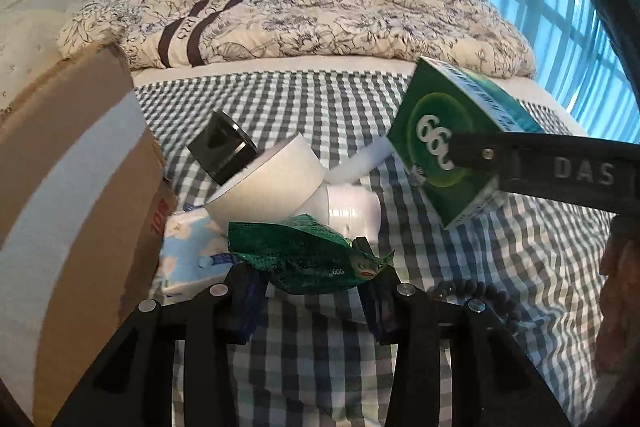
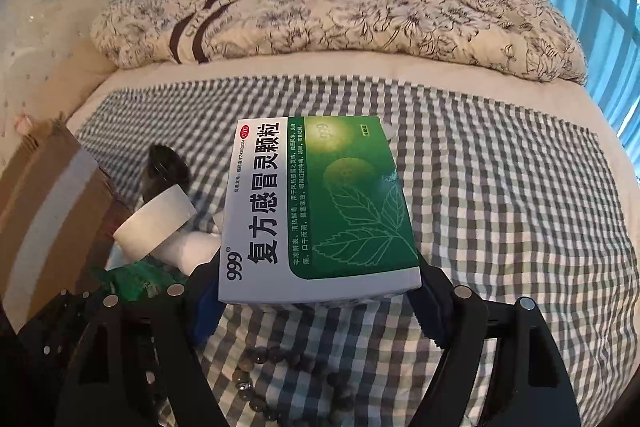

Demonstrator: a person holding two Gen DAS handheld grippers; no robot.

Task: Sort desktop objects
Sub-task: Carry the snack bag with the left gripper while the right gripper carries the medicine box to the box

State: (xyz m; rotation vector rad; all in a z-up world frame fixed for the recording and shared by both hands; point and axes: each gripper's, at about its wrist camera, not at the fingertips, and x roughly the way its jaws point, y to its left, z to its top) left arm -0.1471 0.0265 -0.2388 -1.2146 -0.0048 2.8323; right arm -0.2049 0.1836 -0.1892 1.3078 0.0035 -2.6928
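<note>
Now the right gripper (image 2: 320, 291) clamps one green-and-white cardboard medicine box (image 2: 316, 207). Left gripper (image 1: 316, 267) grips one crinkled green foil sachet (image 1: 304, 255); one white tape roll (image 1: 268, 183) lies beyond.

— Seeing matte black angular fingers on the left gripper (image 1: 312, 283), showing round silver screws and blue inner pads (image 1: 252, 291).

— Noticing likewise on the right gripper (image 2: 320, 301): black arms, silver screw heads, blue pads (image 2: 204, 311), raised "DAS" lettering along one finger.
</note>
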